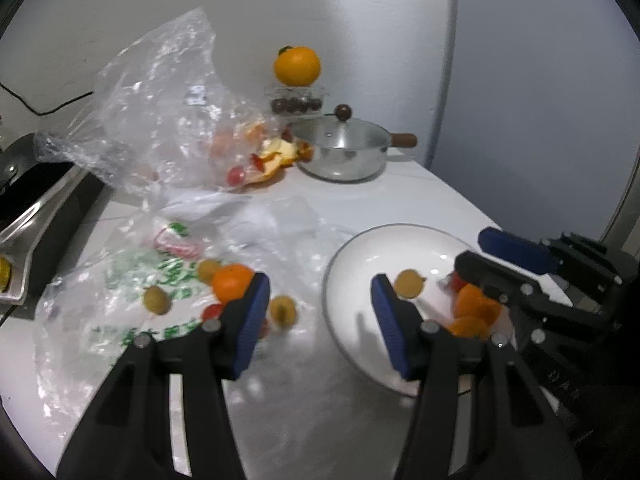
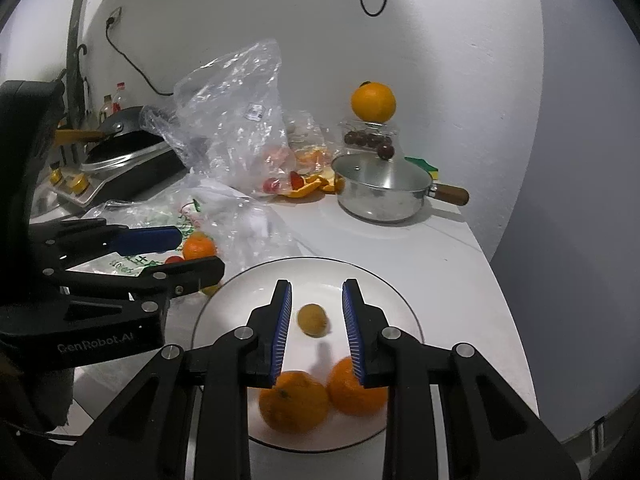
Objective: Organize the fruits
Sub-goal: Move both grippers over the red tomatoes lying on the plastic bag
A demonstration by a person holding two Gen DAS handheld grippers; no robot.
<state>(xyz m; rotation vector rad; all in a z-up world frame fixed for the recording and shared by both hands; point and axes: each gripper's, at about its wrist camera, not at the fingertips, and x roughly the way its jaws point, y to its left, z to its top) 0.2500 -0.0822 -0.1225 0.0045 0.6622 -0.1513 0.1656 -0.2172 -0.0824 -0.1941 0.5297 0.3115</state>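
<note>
A white plate (image 2: 400, 304) holds two mandarins (image 2: 294, 402) and a small yellow-green fruit (image 2: 313, 320). My right gripper (image 2: 316, 330) is open above the plate, its fingers on either side of the small fruit, which looks blurred. My left gripper (image 1: 320, 320) is open and empty over the table at the plate's left rim (image 1: 332, 312). Left of it, on printed plastic bags (image 1: 132, 300), lie a mandarin (image 1: 231, 283), small yellow-green fruits (image 1: 157, 300) and a cherry tomato (image 1: 211, 312). Another small fruit (image 1: 282, 310) lies between the left fingers.
A steel pot with lid (image 2: 382, 192) stands at the back, with a large orange (image 2: 373, 102) on a clear box of dark fruits behind it. A crumpled clear bag (image 2: 236, 120) and orange peels (image 2: 312, 182) lie beside it. A dark pan (image 2: 128, 152) sits on the left. The table's right edge (image 2: 500, 300) is near.
</note>
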